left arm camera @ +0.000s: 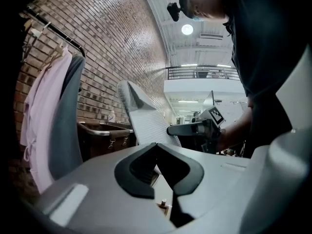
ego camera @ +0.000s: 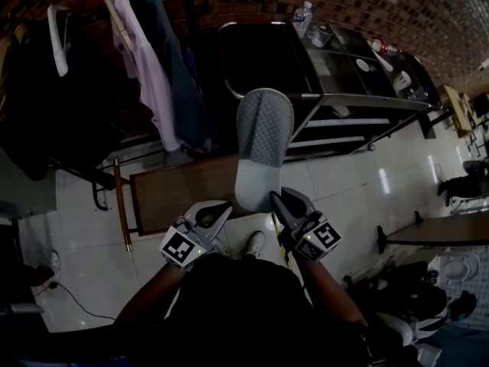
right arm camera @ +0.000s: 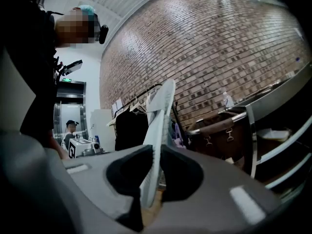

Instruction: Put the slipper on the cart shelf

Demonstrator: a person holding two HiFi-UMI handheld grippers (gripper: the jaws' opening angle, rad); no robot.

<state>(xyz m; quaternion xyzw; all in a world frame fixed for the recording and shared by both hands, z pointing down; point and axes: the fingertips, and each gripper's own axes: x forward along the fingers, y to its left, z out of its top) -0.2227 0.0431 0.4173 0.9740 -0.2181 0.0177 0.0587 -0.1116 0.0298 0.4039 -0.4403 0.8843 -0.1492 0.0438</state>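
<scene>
1. The left gripper [ego camera: 220, 211] is nearest the body, its jaws together with nothing between them.
2. Just beside it, the right gripper [ego camera: 276, 201] is clamped on one end of the slipper [ego camera: 263, 136].
3. The slipper juts forward in the air above a wooden bench [ego camera: 172, 191].
4. The cart [ego camera: 359, 99] stands beyond, with clothes [ego camera: 157, 75] hanging at the left.

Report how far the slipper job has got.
Done: the slipper is off the floor, clamped at its heel end by the right hand-held gripper. In hand: it is held upright in the air, short of the cart. Left: setting it on a cart shelf and letting go. The left hand-held gripper is shut and empty.
</scene>
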